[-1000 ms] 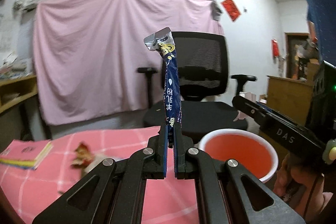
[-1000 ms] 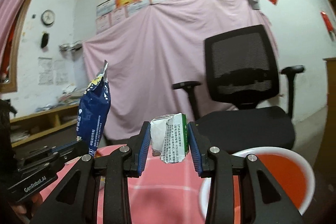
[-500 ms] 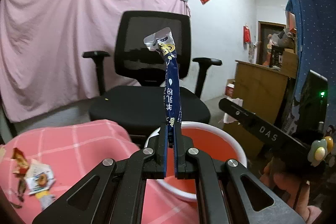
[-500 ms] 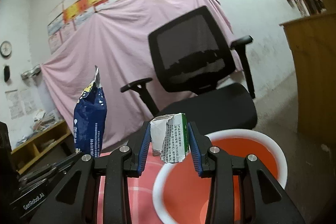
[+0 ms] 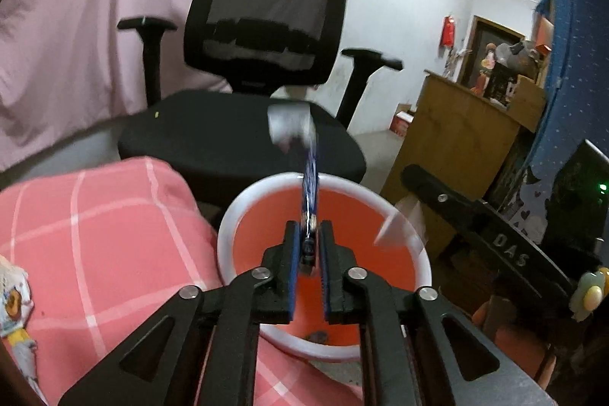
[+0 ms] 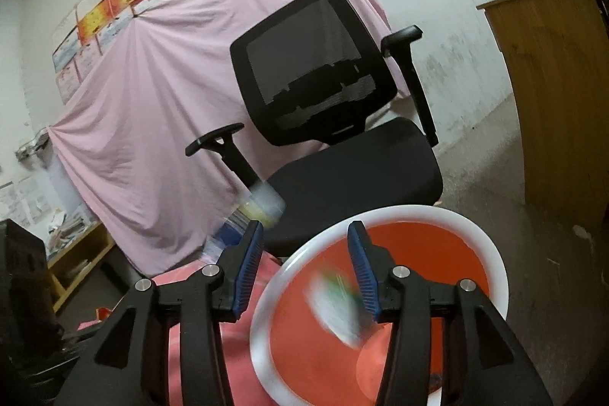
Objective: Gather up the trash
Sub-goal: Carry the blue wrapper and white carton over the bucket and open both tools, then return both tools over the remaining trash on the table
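A blue snack wrapper [image 5: 310,185] stands upright, blurred, between the left hand-held gripper's [image 5: 307,246] parted pads above a red white-rimmed bin [image 5: 335,193], while a blurred green-white carton [image 6: 337,307] falls below the wide-spread right hand-held gripper [image 6: 305,253].

A lived-in home room: black office chair [image 5: 262,71] at 12 o'clock, pink sheet [image 6: 152,101] draping the wall, wooden cabinet [image 5: 464,143] at 2 o'clock, checked tablecloth [image 5: 95,234] at 9

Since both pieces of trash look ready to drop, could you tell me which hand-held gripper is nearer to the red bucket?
Hard to separate. The right hand-held gripper hangs open over the red bucket, its carton falling in. The left hand-held gripper is also above it, with the blue wrapper.
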Tool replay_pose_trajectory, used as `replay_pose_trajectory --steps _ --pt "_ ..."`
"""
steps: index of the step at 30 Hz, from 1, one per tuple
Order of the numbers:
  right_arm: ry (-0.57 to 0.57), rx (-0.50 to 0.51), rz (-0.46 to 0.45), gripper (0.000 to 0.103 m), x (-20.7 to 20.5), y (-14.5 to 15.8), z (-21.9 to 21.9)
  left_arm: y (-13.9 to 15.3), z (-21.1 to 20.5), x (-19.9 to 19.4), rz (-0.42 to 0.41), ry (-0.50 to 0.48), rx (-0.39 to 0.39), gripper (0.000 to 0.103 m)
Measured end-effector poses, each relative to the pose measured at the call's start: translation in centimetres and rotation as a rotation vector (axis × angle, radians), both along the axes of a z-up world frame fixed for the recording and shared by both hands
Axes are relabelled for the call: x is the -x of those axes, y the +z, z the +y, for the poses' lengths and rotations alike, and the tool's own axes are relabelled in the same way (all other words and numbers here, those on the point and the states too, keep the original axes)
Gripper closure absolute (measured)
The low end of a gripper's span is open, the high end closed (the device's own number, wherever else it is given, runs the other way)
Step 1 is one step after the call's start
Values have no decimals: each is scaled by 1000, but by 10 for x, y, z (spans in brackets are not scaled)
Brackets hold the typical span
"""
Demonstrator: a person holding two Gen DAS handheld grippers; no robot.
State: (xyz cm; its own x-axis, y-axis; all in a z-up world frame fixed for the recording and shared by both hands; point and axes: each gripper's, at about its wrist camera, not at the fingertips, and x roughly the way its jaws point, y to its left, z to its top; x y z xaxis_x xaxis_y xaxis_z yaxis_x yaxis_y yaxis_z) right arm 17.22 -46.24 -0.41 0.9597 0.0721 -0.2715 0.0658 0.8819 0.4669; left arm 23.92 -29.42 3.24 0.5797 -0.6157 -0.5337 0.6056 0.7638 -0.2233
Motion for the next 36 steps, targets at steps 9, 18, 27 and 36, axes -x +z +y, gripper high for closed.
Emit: replay_pose_trajectory --steps 9,18,27,36 --pt "-7 -1 19 58 -3 -1 -1 -8 20 2 32 62 15 72" --pt "35 61 -34 37 0 12 27 16 70 19 -59 206 62 61" --pt "108 37 -159 3 8 25 68 36 155 54 -246 508 104 23" --pt "190 120 -252 0 17 41 129 33 234 89 -348 740 120 2"
